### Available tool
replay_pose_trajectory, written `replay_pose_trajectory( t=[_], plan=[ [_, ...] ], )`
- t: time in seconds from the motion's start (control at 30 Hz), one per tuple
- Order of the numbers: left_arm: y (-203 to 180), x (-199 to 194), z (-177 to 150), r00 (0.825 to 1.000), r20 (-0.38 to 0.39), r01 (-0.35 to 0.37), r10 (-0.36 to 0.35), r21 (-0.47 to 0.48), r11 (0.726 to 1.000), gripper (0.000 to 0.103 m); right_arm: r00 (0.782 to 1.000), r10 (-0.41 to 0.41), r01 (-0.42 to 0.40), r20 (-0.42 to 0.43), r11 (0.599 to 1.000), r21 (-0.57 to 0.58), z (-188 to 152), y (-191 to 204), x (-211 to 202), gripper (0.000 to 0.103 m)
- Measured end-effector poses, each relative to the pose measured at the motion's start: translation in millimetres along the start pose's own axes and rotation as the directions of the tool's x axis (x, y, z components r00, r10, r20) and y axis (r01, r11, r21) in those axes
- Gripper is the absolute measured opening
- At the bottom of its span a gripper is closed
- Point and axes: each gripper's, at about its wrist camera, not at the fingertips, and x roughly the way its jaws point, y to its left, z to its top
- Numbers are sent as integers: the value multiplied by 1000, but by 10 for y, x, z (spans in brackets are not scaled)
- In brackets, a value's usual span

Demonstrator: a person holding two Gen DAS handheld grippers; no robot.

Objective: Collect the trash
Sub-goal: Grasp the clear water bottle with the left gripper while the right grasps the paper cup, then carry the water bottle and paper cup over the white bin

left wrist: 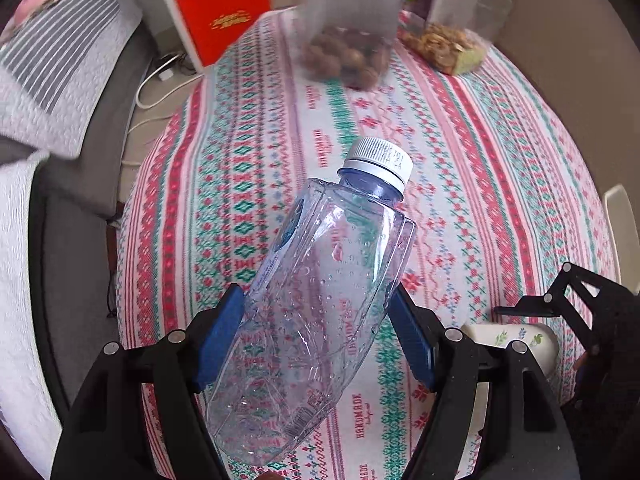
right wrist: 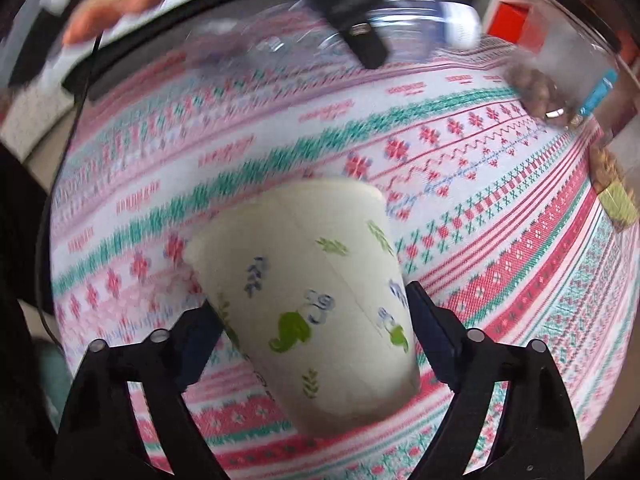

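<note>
The counter, under its red, green and white patterned cloth, carries two clear jars at the far edge and the two pieces of trash nearer the person; the larger piece is the plastic bottle, clear, capped in white, empty save for droplets on its inner wall, and it appears lifted off the cloth and tilted, cap away from the camera. The left gripper is clamped on the bottle's lower body, one blue pad on each flank; the thin wall looks dented, so it will likely feel very light, slick and yielding, and a hold on the ribbed middle with modest pressure should serve better than on the neck. The smaller piece is the paper cup, white with green and blue prints, lying on its side with its rim away from the camera; the right gripper has its pads at the cup's sides near the base, though blur hides whether they press; the cup will crush easily, so a hold near the stiffer base suits it.
</note>
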Motion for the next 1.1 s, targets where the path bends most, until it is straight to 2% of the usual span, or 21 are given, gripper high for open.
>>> replay_pose_trajectory(
  t=[0.03, 0.17, 0.3, 0.4, 0.63, 0.73, 0.9, 1.1],
  plan=[
    [42, 0, -9, 1000, 3, 0, 0, -15, 1000, 71, 1000, 0, 0, 7, 1000, 17, 22, -32, 0, 68],
    [202, -12, -11, 999, 31, 23, -20, -100, 995, 71, 997, -38, 28, 69, 990, 139, 110, -259, -97, 62],
    [232, -131, -4, 996, 90, 29, -14, -163, 986, 71, 980, -118, 73, 161, 963, 260, 160, -499, -349, 61],
    [217, -268, 12, 989, 146, 49, -18, -210, 977, 71, 954, -192, 100, 230, 927, 361, 127, -695, -587, 61],
    [3, -600, 40, 960, 278, 37, 37, -255, 966, 71, 867, -378, 155, 324, 823, 547, -46, -1111, -1072, 62],
    [-87, -727, 32, 946, 319, 27, 62, -270, 963, 71, 838, -434, 171, 332, 785, 595, -103, -1146, -1223, 62],
    [-270, -960, 12, 916, 393, 51, 74, -299, 953, 71, 796, -503, 184, 336, 731, 657, -234, -1240, -1403, 62],
    [-532, -1167, -48, 882, 458, 56, 107, -327, 943, 71, 756, -556, 172, 346, 679, 714, -391, -1240, -1585, 62]
  ],
)
